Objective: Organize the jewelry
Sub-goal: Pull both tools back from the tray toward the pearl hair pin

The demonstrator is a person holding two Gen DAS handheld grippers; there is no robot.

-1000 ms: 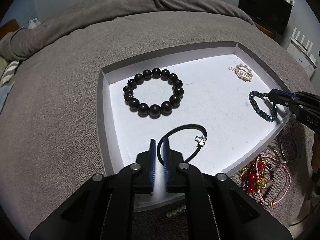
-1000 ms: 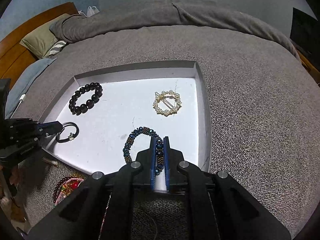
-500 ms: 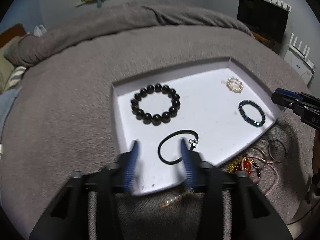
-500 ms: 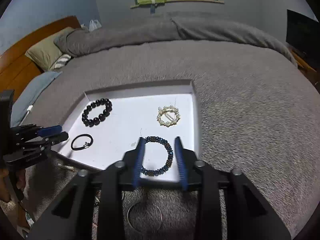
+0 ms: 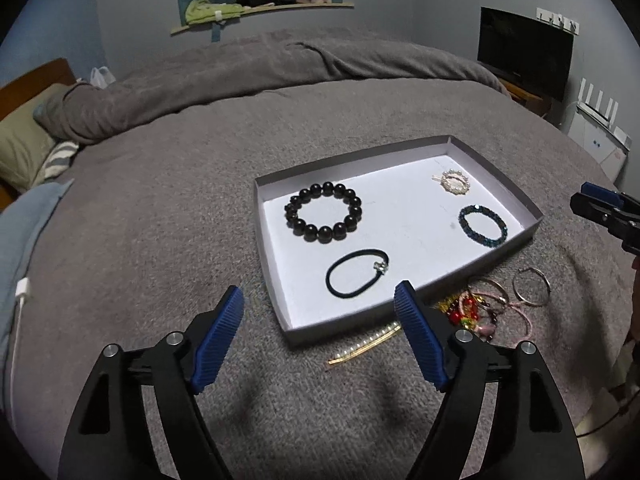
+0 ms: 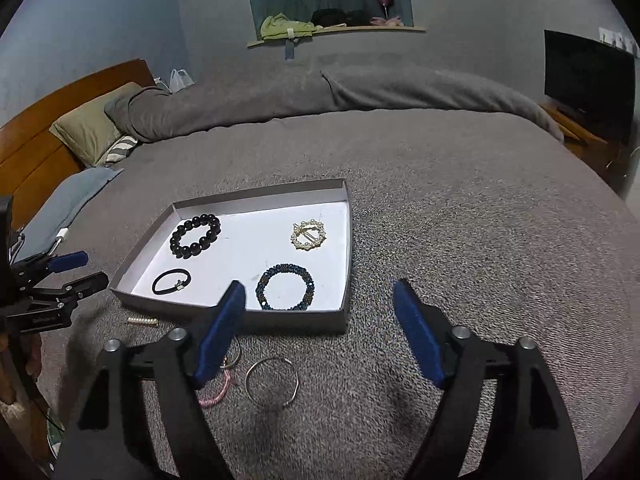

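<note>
A white tray (image 5: 496, 170) (image 6: 348, 240) lies on the grey bed. In it are a black bead bracelet (image 5: 323, 212) (image 6: 195, 235), a black hair tie (image 5: 357, 273) (image 6: 171, 281), a blue bead bracelet (image 5: 483, 226) (image 6: 285, 287) and a pearl ring clip (image 5: 453, 182) (image 6: 308, 235). My left gripper (image 5: 320, 304) is open and empty, above the bed just before the tray's near corner. My right gripper (image 6: 318, 300) is open and empty, near the tray's front edge. Each gripper shows in the other's view, the right (image 5: 600, 210) and the left (image 6: 76, 270).
A pile of loose jewelry (image 5: 472, 310) lies on the bed in front of the tray, with a silver bangle (image 5: 531, 286) (image 6: 272, 381), pink cords (image 6: 218, 392) and a gold hair clip (image 5: 366, 345) (image 6: 142, 321). Pillows (image 6: 92, 128) and a folded duvet lie behind.
Both grippers have opened, let go of the hair tie and the blue bracelet in the tray, and pulled back and up from it.
</note>
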